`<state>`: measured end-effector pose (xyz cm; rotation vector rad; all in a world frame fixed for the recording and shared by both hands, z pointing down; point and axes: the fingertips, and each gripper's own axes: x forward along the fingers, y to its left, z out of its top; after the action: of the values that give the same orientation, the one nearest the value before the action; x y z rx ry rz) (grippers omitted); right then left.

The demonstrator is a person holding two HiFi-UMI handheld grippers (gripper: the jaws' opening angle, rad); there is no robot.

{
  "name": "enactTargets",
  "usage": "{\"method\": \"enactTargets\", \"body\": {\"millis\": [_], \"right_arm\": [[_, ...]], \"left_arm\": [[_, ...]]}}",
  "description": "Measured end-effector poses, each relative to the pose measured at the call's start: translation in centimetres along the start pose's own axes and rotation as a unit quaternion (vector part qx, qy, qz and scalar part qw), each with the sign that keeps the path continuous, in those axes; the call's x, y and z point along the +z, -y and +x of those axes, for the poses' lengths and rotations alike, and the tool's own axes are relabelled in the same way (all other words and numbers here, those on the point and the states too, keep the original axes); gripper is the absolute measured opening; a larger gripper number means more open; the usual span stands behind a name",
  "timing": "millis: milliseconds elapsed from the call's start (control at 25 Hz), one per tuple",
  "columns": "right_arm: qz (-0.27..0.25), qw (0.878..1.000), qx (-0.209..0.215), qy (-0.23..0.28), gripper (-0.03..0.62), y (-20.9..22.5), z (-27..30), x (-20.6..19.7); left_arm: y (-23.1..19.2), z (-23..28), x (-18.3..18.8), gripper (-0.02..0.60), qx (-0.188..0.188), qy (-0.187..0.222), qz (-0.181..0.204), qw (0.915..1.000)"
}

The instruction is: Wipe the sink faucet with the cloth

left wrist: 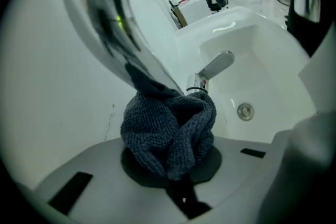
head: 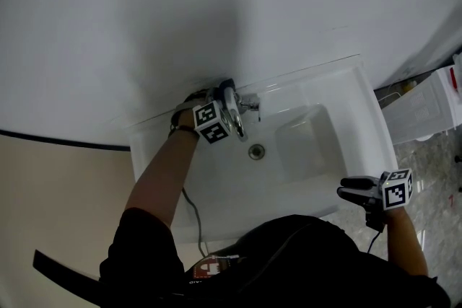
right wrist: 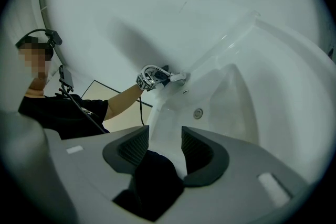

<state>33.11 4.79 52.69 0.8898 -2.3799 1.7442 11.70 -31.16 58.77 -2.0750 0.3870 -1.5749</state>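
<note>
head view. left gripper (head: 214,119) sits right against the faucet (head: 237,122), which stands at the back edge of the sink (head: 361,83). the cloth cannot be picked out here; the gripper hides it. the drain (head: 256,151) lies just in front of the faucet. right gripper (head: 355,187) is well away from the faucet, out past the sink's front corner, touching nothing.

left gripper view. jaws nearly closed, pinching a bunched grey cloth (left wrist: 168,128). the wad bulges out ahead of the pads, and its top presses against the faucet's curved chrome spout (left wrist: 110,34). the lever handle (left wrist: 216,66) shows beyond the cloth, uncovered.

right gripper view. jaws stand apart with nothing between them; only the sink's rim shows past the pads. the faucet is small and far off, with the left gripper on it.

risks, as judged:
- the grip looks to be on a small fold at the wad's base. dragging along the spout could tug the cloth free and drop it into the sink below the faucet.
- the contact patch is narrow, so the spout's far side and the lever handle could get missed.
- the hard jaw tips ride close to the chrome. if the cloth slides aside, plastic scrapes metal.
- a knock on the lever handle beside the spout could start water and soak the cloth.
- the right gripper is too far from the faucet to catch a slipped cloth.
</note>
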Motion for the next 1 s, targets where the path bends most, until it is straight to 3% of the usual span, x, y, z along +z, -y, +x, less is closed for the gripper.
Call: {"method": "enactTargets", "body": {"millis": [80, 160, 280, 360, 440, 600, 680, 720, 800, 920, 1000], "right_arm": [[0.000, 1.000, -0.002, 0.004, 0.184, 0.0, 0.0, 0.1], [-0.001, 1.000, -0.003, 0.013, 0.184, 0.1, -0.1, 0.2], [-0.007, 1.000, -0.005, 0.022, 0.184, 0.2, -0.5, 0.5], [-0.011, 1.000, 0.000, 0.025, 0.184, -0.4, -0.3, 0.9], [-0.016, 1.000, 0.008, 0.022, 0.184, -1.2, 0.1, 1.0], [-0.025, 0.999, 0.018, 0.019, 0.184, -2.0, 0.5, 1.1], [-0.026, 0.999, 0.021, 0.021, 0.184, -2.2, 0.6, 1.1], [-0.026, 0.999, 0.023, 0.021, 0.184, -2.3, 0.6, 1.1], [-0.029, 0.999, 0.026, 0.019, 0.184, -2.7, 0.7, 1.0], [-0.037, 0.999, 0.033, 0.011, 0.184, -3.5, 1.0, 0.5], [-0.041, 0.999, 0.036, 0.002, 0.184, -4.1, 1.3, 0.1]], "left_arm": [[-0.7, -0.4, 0.4, 0.026, 0.027, 0.007, 0.053, 0.9982], [-2.1, -2.3, 1.5, 0.027, 0.063, 0.041, 0.093, 0.9928], [-4.4, -6.0, 3.5, 0.027, 0.107, 0.089, 0.182, 0.9734], [-4.9, -8.1, 4.4, 0.027, 0.119, 0.077, 0.278, 0.9501], [-4.9, -9.8, 5.0, 0.027, 0.126, 0.053, 0.366, 0.9206], [-4.8, -12.9, 7.4, 0.027, 0.174, 0.040, 0.475, 0.8615], [-4.0, -14.5, 8.1, 0.028, 0.175, 0.028, 0.509, 0.8424], [-3.3, -15.4, 8.6, 0.027, 0.171, 0.028, 0.516, 0.8386], [-1.2, -17.0, 10.1, 0.026, 0.166, 0.046, 0.509, 0.8433], [2.6, -18.0, 12.8, 0.026, 0.157, 0.094, 0.469, 0.8638], [6.3, -17.1, 13.3, 0.025, 0.120, 0.120, 0.446, 0.8790]]}}
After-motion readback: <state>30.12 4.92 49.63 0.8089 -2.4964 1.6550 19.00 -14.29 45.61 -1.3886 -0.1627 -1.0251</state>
